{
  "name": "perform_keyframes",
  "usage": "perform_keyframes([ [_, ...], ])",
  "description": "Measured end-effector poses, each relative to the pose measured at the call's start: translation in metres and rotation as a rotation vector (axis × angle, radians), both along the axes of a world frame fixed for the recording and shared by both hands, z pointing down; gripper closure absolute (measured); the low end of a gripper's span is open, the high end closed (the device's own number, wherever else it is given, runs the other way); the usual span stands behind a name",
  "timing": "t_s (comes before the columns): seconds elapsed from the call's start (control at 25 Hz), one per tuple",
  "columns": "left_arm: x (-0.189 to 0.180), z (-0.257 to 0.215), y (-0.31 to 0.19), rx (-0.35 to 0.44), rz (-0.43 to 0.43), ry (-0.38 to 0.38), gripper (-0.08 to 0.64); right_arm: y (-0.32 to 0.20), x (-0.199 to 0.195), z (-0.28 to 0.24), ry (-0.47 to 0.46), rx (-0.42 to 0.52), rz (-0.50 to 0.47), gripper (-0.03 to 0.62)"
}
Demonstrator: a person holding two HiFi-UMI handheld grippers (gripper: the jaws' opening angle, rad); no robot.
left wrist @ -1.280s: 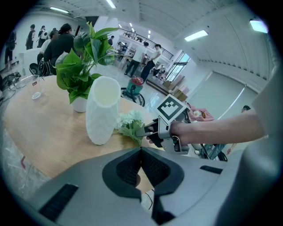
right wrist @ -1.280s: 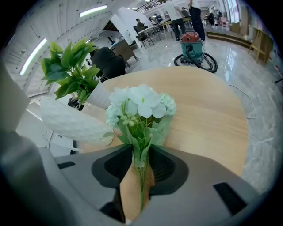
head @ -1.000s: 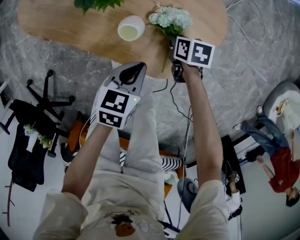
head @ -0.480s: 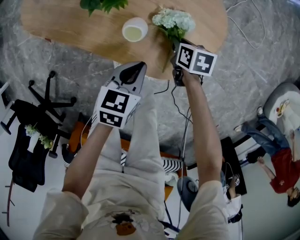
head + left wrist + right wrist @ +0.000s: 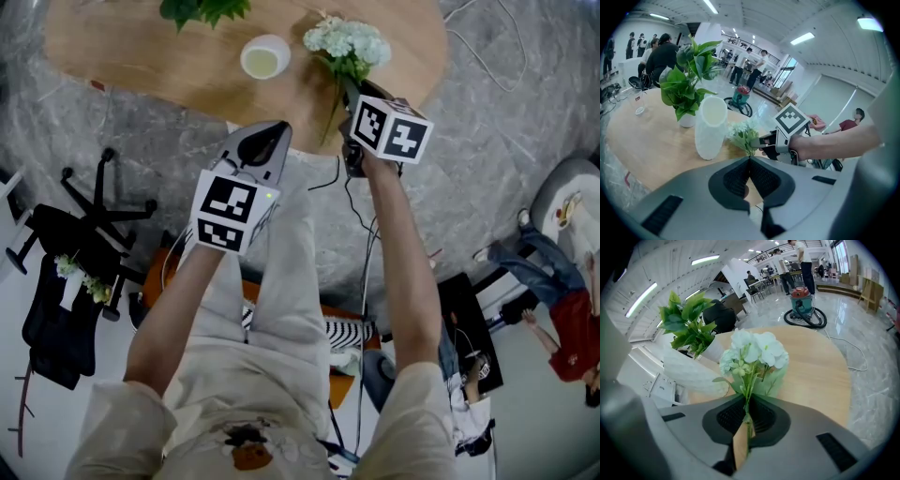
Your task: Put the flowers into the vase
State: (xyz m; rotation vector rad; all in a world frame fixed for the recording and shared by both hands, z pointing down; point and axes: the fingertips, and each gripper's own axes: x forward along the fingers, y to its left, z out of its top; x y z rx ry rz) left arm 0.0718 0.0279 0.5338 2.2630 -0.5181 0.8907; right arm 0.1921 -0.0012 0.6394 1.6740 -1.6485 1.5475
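Since the bunch is all thin stems and soft little white blooms, I'd guess it weighs next to nothing, bends easily, and bruises if you squeeze the heads.

Closest in, the left gripper (image 5: pixel 750 159) has its jaws pressed together with nothing between them. In the head view it's parked over the person's lap, short of the table (image 5: pixel 169 56) edge.

The right gripper (image 5: pixel 747 401) is clamped on the flowers (image 5: pixel 754 352), pinching the stems low down, just under the leaves, with a tan strip of stem running back between the pads. That looks like the right spot to me: firm enough part to hold, blooms left alone. The heads stick out at 12 o'clock from the jaws, over the near edge of the table. I can't tell if the stem ends are clear of the wood.

Further out, the white vase (image 5: pixel 264 58) stands upright with its mouth open, at roughly 9 o'clock from the blooms in the head view, near but not touching. It looks light, so I reckon it could tip if the stems knock the rim.

Behind it at about 11 o'clock is a potted plant (image 5: pixel 202 9).
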Motion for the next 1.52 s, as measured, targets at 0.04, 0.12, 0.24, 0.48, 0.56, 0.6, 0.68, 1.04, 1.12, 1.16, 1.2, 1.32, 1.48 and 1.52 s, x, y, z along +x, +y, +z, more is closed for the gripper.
perform_keyframes([
  [0.04,0.000,-0.001,0.001,0.001,0.004,-0.001,0.557,0.001,0.001,-0.003,0.003,0.008,0.004,0.572],
  [0.12,0.001,-0.003,0.003,0.007,0.009,-0.001,0.557,0.003,0.002,-0.009,0.007,0.027,0.013,0.572],
  [0.24,0.002,-0.010,0.006,0.012,0.009,0.004,0.557,0.007,0.002,-0.019,0.009,0.059,0.024,0.572],
  [0.48,0.003,-0.020,0.011,0.039,-0.004,-0.001,0.557,0.016,0.002,-0.039,0.025,0.121,0.011,0.572],
  [0.56,0.000,-0.022,0.014,0.044,-0.019,-0.003,0.557,0.019,0.001,-0.047,0.046,0.146,-0.007,0.572],
  [0.6,-0.001,-0.023,0.015,0.046,-0.028,-0.004,0.557,0.020,0.001,-0.052,0.058,0.159,-0.016,0.572],
  [0.68,-0.002,-0.027,0.013,0.054,-0.051,-0.004,0.557,0.019,0.003,-0.063,0.086,0.192,-0.027,0.572],
  [1.04,-0.007,-0.047,0.008,0.084,-0.140,0.007,0.557,0.021,0.013,-0.110,0.196,0.294,-0.026,0.572],
  [1.12,-0.007,-0.049,0.006,0.087,-0.154,0.007,0.557,0.018,0.015,-0.119,0.208,0.318,-0.024,0.572],
  [1.16,-0.008,-0.050,0.005,0.088,-0.160,0.008,0.557,0.017,0.016,-0.123,0.210,0.329,-0.025,0.572],
  [1.2,-0.008,-0.052,0.005,0.090,-0.164,0.009,0.557,0.016,0.016,-0.127,0.213,0.341,-0.026,0.572],
  [1.32,-0.009,-0.059,0.002,0.104,-0.176,0.019,0.557,0.014,0.017,-0.139,0.242,0.380,-0.044,0.572],
  [1.48,-0.012,-0.069,-0.004,0.111,-0.190,0.028,0.556,0.007,0.013,-0.160,0.260,0.449,-0.044,0.572],
  [1.52,-0.015,-0.070,-0.004,0.112,-0.191,0.029,0.557,0.006,0.010,-0.165,0.265,0.464,-0.043,0.572],
])
